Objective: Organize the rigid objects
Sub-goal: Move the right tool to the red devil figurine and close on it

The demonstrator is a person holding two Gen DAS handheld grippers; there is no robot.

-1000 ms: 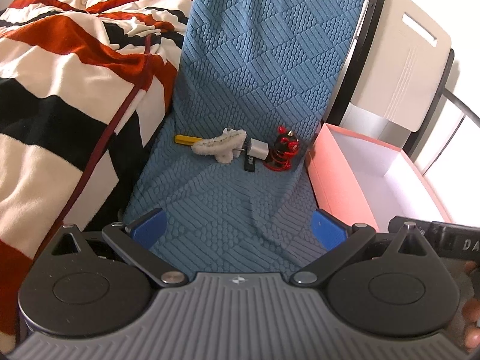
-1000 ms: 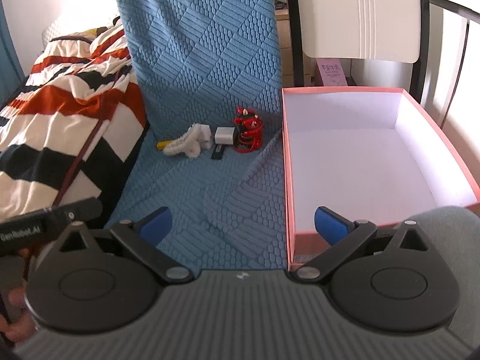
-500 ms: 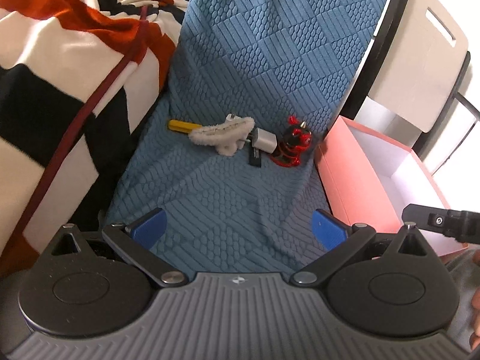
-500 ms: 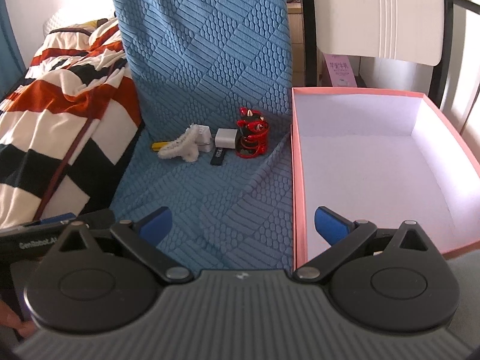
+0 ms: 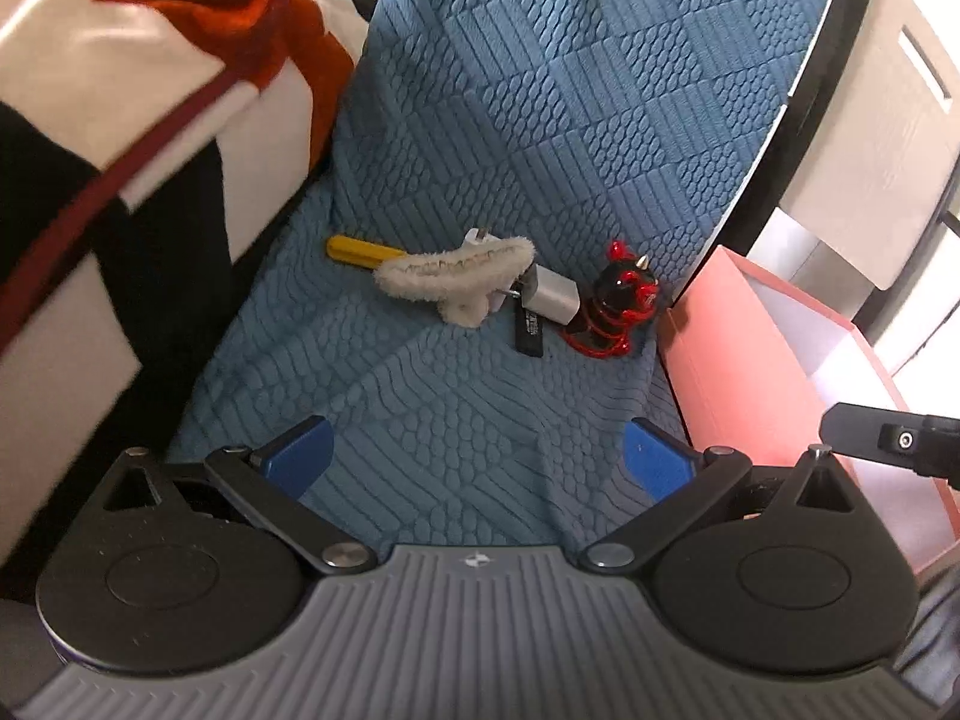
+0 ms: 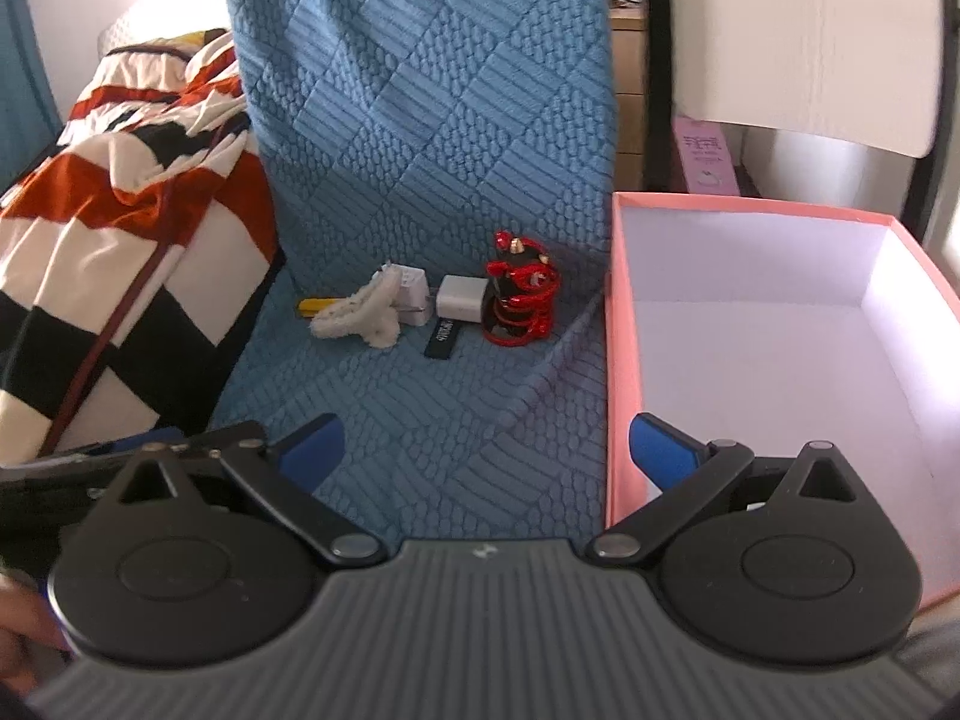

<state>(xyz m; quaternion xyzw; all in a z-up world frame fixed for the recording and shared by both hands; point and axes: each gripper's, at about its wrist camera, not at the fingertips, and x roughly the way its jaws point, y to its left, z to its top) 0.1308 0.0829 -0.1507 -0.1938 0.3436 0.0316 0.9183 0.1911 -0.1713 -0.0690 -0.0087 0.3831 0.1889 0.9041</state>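
Note:
A small cluster lies on the blue quilted cover (image 5: 480,180): a yellow stick (image 5: 354,250), a fluffy white piece (image 5: 456,276), a white charger cube (image 5: 549,297), a black flat stick (image 5: 528,333) and a red-and-black figurine (image 5: 624,306). The right wrist view shows the same fluffy piece (image 6: 360,315), charger cube (image 6: 459,300), black stick (image 6: 444,336) and figurine (image 6: 522,300). A pink box (image 6: 612,360) with a white inside stands empty at the right. My left gripper (image 5: 477,459) and right gripper (image 6: 486,447) are both open, short of the cluster, holding nothing.
A striped red, white and black blanket (image 5: 120,90) lies heaped to the left. Behind the pink box (image 5: 744,348) stands a white chair with a black frame (image 6: 810,48). The other gripper's body (image 5: 888,438) pokes in at the right of the left wrist view.
Both grippers have moved forward toward the cluster, which looms larger in both views. The left one has also tilted down. Nothing on the cover has moved.

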